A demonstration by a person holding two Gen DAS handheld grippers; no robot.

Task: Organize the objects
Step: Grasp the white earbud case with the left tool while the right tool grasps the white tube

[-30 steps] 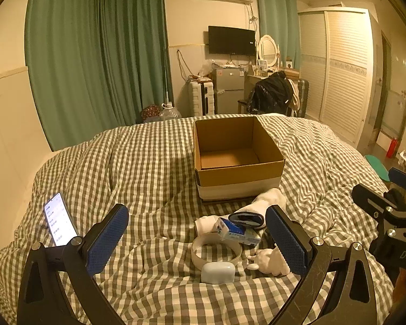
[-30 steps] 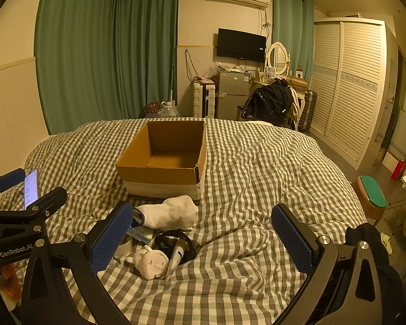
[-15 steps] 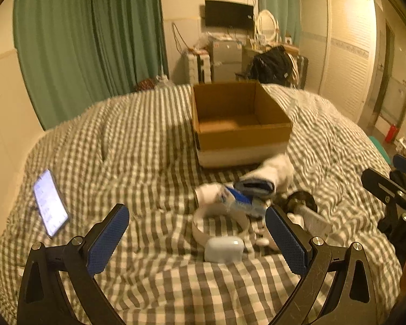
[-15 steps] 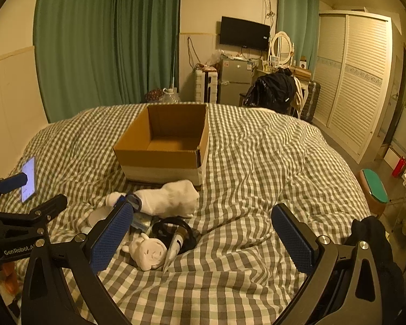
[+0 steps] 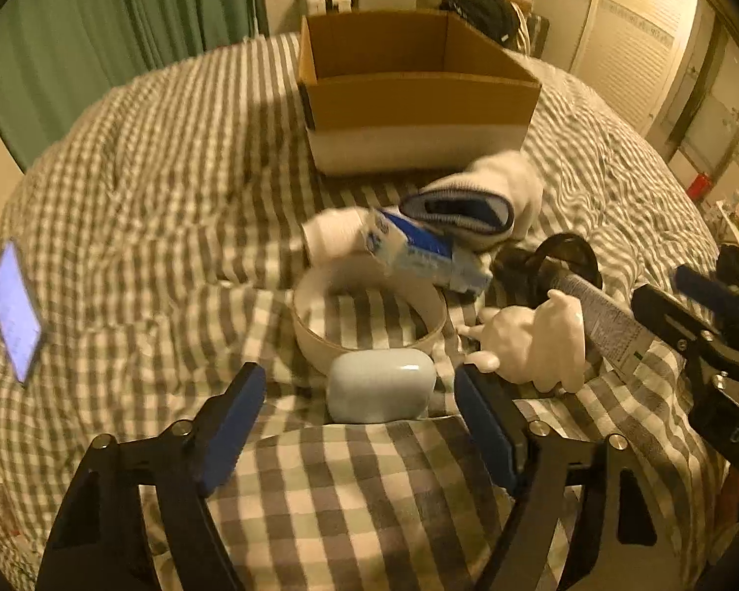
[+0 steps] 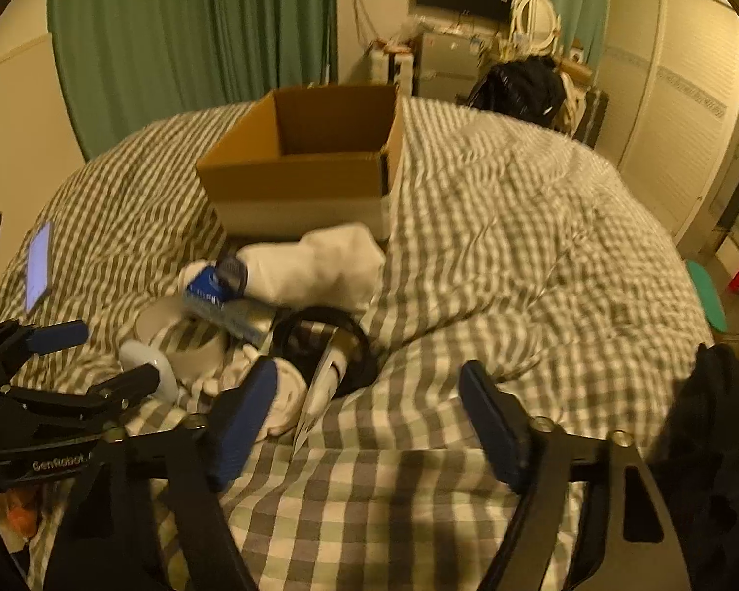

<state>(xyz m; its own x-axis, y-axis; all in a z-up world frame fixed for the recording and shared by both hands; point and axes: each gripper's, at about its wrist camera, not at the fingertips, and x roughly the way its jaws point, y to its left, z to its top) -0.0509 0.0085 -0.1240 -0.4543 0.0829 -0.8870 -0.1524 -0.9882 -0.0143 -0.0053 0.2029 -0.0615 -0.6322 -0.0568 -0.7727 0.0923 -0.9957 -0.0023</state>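
Observation:
An open, empty cardboard box (image 5: 419, 93) sits on the checked bedcover; it also shows in the right wrist view (image 6: 310, 172). In front of it lies a pile: a white earbud case (image 5: 380, 391), a white tape ring (image 5: 369, 320), a blue-white carton (image 5: 423, 251), rolled white socks (image 5: 473, 197), a white plush toy (image 5: 532, 340), a tube (image 5: 606, 320) and a black ring (image 5: 566, 256). My left gripper (image 5: 362, 423) is open, its jaws just short of the earbud case. My right gripper (image 6: 369, 423) is open and empty, low beside the plush toy (image 6: 285, 394) and the tube (image 6: 320, 389).
A lit phone (image 5: 15, 310) lies on the bedcover at the far left. Green curtains (image 6: 197, 39), a wardrobe (image 6: 680, 98) and a chair with dark clothes (image 6: 522, 88) stand beyond the bed. A green stool (image 6: 709, 295) is at the right.
Both grippers have moved forward and down toward the pile. The left one now has the earbud case just ahead of its open jaws. The objects have not moved.

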